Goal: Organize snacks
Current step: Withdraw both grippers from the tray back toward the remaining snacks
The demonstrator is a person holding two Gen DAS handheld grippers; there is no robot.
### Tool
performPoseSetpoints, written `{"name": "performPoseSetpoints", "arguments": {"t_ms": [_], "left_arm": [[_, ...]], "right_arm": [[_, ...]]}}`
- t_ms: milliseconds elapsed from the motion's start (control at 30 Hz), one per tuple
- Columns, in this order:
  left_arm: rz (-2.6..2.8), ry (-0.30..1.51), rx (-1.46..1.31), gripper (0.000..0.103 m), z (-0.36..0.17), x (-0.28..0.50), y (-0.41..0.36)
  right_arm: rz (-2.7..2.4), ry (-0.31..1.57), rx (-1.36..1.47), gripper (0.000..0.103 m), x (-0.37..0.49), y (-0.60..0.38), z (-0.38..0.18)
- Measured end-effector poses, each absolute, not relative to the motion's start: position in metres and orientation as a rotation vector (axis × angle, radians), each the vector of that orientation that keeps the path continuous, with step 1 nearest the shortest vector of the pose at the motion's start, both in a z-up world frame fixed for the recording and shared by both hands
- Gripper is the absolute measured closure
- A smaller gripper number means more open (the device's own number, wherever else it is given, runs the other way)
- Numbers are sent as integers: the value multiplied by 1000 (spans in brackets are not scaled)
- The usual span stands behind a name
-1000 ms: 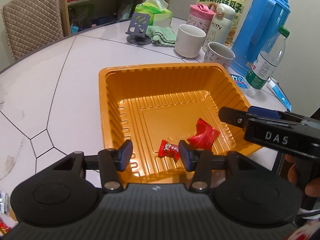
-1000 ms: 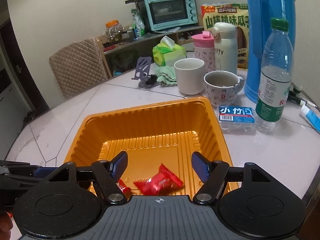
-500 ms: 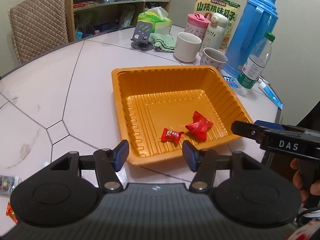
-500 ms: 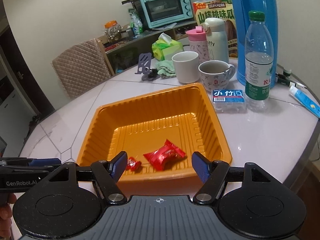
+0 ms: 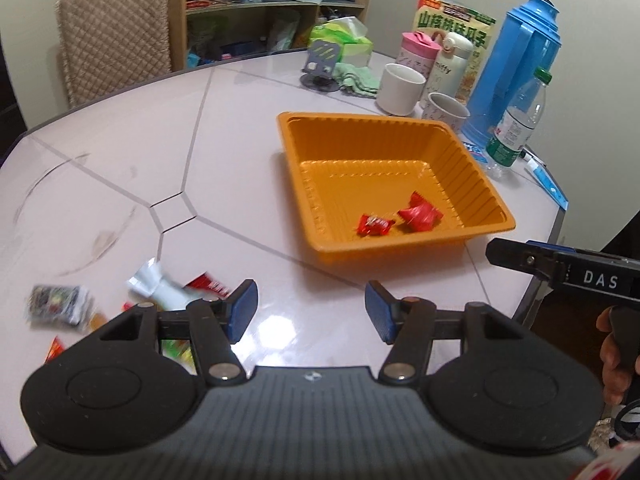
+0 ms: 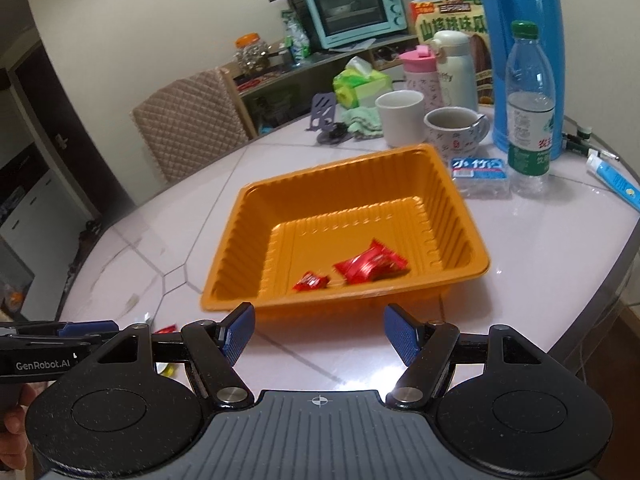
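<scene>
Early days: two red candies sit in the orange tray (image 5: 472, 172), a small one (image 5: 374, 225) and a bigger one (image 5: 420, 214) just beside it, near the front wall. Rest of the tray floor is bare. Loose snacks (image 5: 160, 286) lie on the desk (image 5: 120, 160) left of the tray, blurred, so no exact count; several wrappers at least. Left gripper (image 5: 311, 311) hovers over the desk near that pile, jaws spread, nothing in them. Right gripper (image 6: 319, 333) sits short of the tray's front rim, jaws spread, empty too. My read: most of the sorting is left, next pick likely from the pile.
</scene>
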State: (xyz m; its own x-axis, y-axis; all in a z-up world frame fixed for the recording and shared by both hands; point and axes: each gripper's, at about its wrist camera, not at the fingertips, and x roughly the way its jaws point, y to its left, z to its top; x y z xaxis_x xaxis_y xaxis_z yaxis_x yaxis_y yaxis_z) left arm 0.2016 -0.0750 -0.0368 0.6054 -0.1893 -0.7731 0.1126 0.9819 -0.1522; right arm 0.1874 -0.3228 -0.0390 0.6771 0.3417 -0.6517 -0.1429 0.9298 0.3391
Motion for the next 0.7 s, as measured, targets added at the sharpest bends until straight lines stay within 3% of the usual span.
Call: {"name": "performPoseSetpoints", "arguments": {"t_ms": [700], "left_arm": [[17, 953, -177, 47, -52, 125, 17]], "right_arm": [[423, 877, 203, 32, 153, -245, -58]]}}
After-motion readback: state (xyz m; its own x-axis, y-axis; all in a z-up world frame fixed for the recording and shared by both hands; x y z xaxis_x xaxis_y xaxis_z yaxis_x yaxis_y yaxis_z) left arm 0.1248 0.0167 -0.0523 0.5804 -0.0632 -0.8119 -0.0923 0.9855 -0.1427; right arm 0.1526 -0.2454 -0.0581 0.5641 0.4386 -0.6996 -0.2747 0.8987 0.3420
